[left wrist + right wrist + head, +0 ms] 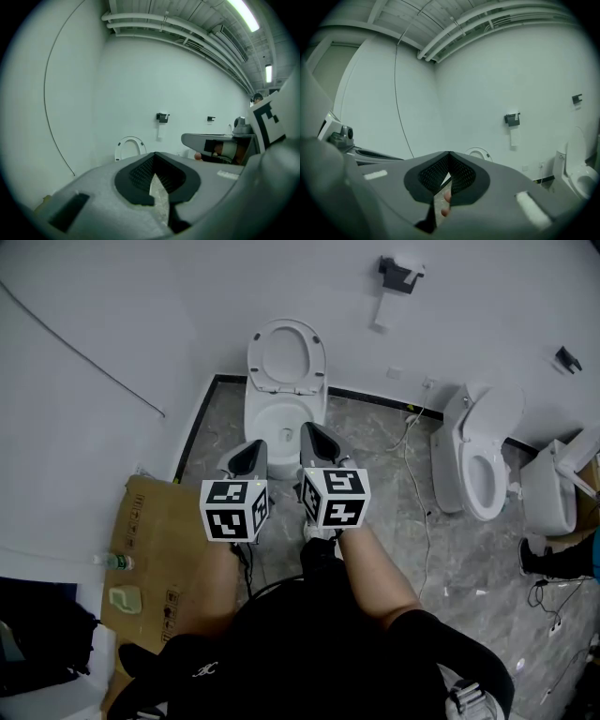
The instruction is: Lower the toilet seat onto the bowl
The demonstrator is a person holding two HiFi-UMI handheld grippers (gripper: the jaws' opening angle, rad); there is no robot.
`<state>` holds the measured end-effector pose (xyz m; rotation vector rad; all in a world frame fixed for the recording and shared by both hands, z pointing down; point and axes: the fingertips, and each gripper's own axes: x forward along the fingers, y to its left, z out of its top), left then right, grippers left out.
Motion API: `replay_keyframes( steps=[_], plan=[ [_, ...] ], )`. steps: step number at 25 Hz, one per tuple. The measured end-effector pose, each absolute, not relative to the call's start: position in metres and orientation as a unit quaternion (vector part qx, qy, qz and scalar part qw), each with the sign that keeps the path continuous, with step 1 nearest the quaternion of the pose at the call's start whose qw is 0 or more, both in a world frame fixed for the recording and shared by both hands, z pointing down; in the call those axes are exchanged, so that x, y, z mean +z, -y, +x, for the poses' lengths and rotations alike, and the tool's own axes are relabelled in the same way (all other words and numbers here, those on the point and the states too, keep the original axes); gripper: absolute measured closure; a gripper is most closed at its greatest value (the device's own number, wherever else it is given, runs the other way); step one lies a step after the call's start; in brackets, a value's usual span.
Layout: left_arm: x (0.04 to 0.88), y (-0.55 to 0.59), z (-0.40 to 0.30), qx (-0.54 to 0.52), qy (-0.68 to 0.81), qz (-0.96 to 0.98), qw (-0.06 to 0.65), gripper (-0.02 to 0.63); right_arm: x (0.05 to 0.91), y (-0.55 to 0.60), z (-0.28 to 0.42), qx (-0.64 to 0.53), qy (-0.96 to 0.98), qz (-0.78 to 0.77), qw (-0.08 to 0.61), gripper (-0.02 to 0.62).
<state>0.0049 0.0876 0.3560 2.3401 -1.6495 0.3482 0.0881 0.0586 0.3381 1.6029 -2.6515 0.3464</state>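
Observation:
The white toilet stands against the far wall, its seat (287, 354) raised upright above the bowl (281, 420). My left gripper (251, 448) and right gripper (314, 432) hover side by side just in front of the bowl, short of the seat and touching nothing. Both are shut, jaw tips meeting with nothing between them. The raised seat (130, 147) shows small beyond my left gripper (154, 154) in the left gripper view. In the right gripper view the seat (478, 153) peeks just past my right gripper (449, 153).
A second toilet (483, 460) with its seat up stands to the right, a white cable (417, 484) trailing over the marble floor between the two. Flattened cardboard (155, 540) and a bottle (117, 562) lie at the left. A paper holder (398, 273) hangs on the wall.

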Motion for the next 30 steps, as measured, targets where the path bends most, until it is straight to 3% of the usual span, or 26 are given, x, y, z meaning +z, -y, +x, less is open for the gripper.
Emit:
replay_keyframes(
  steps=[15,30],
  plan=[
    [0.388,-0.038,-0.008,0.133,0.576,0.793,0.15,0.598,0.37,-0.002,0.086,0.129,0.849,0.511,0.019,0.589],
    [0.379,0.114,0.005,0.142,0.584,0.782,0.163,0.598,0.369,0.144,0.096,0.117,0.859,0.495,0.061,0.589]
  ],
)
